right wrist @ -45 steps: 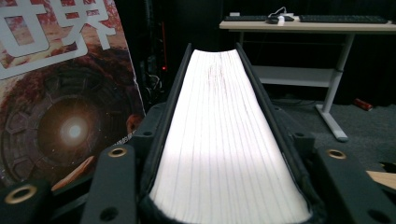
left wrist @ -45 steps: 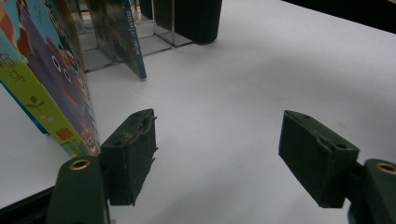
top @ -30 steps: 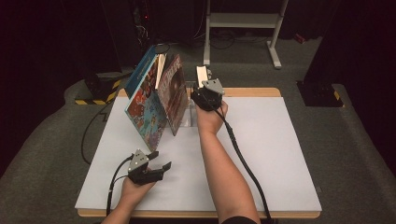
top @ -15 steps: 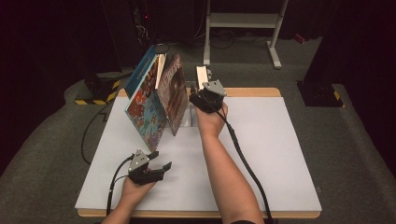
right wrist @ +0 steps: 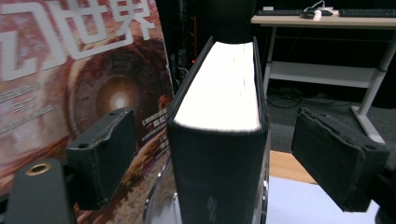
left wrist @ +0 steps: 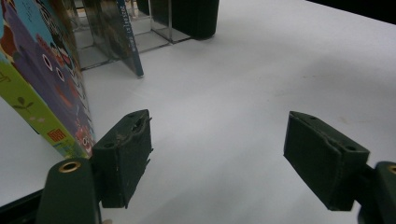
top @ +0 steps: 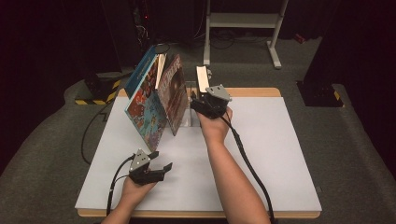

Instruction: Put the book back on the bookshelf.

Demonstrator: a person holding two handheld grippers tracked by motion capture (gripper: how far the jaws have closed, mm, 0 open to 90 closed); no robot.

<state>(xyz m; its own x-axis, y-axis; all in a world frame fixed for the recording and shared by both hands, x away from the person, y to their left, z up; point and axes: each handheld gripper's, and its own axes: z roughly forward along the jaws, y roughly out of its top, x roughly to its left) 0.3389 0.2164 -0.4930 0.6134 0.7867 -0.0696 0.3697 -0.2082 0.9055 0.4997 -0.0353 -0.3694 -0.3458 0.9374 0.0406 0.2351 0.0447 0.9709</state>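
1. Since the earlier frames almost nothing has shifted: the right gripper [top: 201,100] has only crept a touch nearer the black book [right wrist: 219,140], and the left gripper [top: 161,163] rests where it was on the surface [top: 280,154].
2. Right jaws stand apart, one on each side of the book's spine edge, not yet touching its covers.
3. Left jaws are apart and hold nothing.
4. Standing upright in a clear stand at the surface's far edge, the black book sits just beside the leaning picture books [top: 154,102].
5. It looks thick, stiff and fairly heavy; its covers may be slick, so a squeeze low across both covers seems safest.
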